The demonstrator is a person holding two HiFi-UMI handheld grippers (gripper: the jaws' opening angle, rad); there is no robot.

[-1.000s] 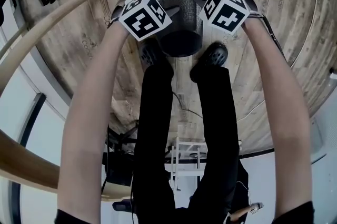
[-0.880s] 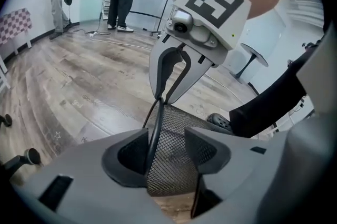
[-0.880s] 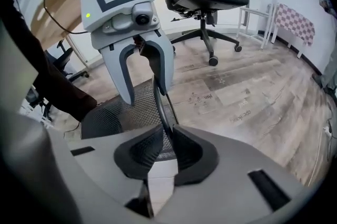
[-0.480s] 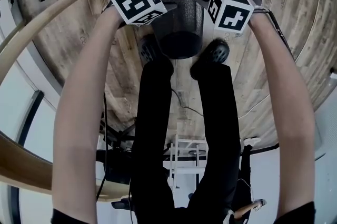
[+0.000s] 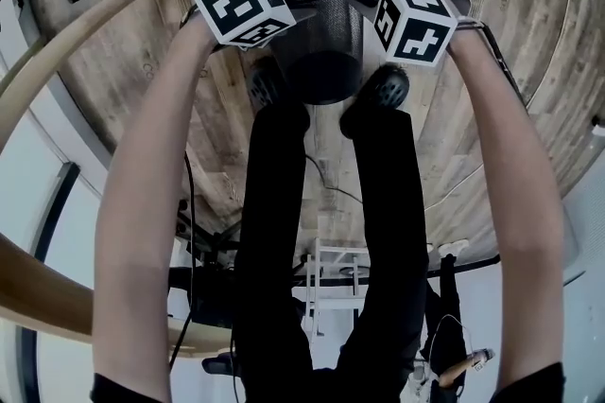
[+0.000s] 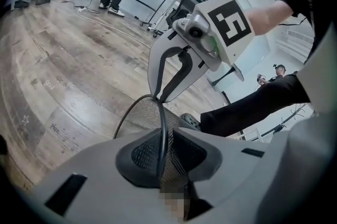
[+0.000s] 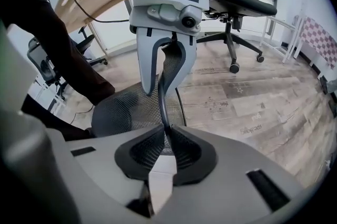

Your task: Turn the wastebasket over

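Grasping is finishing: left gripper, jaws just closing, and right gripper are pinching the wastebasket rim, probably needing a coordinated flip next.

wastebasket | black wire mesh, round, tapered | mouth up, not overturned | just ahead of the shoes

The mesh wastebasket is hemmed in on its near side by the person's two shoes, just beside its base, with the legs filling the space behind them. Beyond it and to the right, the wooden floor lies open. A curved wooden table edge bounds the left, and an office chair stands well apart
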